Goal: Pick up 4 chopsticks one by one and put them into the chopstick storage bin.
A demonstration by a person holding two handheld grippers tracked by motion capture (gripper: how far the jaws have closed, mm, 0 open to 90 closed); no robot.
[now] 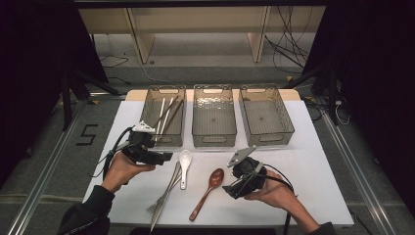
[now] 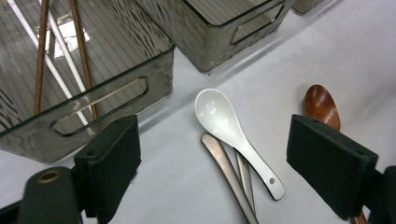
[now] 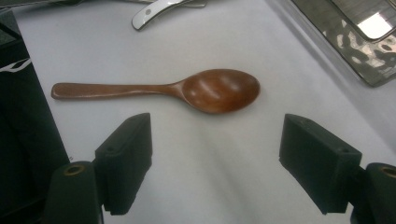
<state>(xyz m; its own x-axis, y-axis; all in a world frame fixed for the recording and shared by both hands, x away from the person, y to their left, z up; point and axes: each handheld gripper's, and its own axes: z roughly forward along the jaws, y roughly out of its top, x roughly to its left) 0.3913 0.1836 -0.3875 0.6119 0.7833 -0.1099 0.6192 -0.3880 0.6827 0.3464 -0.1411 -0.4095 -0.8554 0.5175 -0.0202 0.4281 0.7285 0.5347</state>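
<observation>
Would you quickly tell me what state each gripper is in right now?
Left gripper: open, holding nothing, above the white spoon.
Right gripper: open, holding nothing, near the wooden spoon.

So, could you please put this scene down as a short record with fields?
surface: white table
bins: three clear bins in a row; left bin holds chopsticks, the other two look empty
loose cutlery: white spoon, wooden spoon, metal fork
left tongs: open, empty, near white spoon
right tongs: open, empty, beside wooden spoon
</observation>
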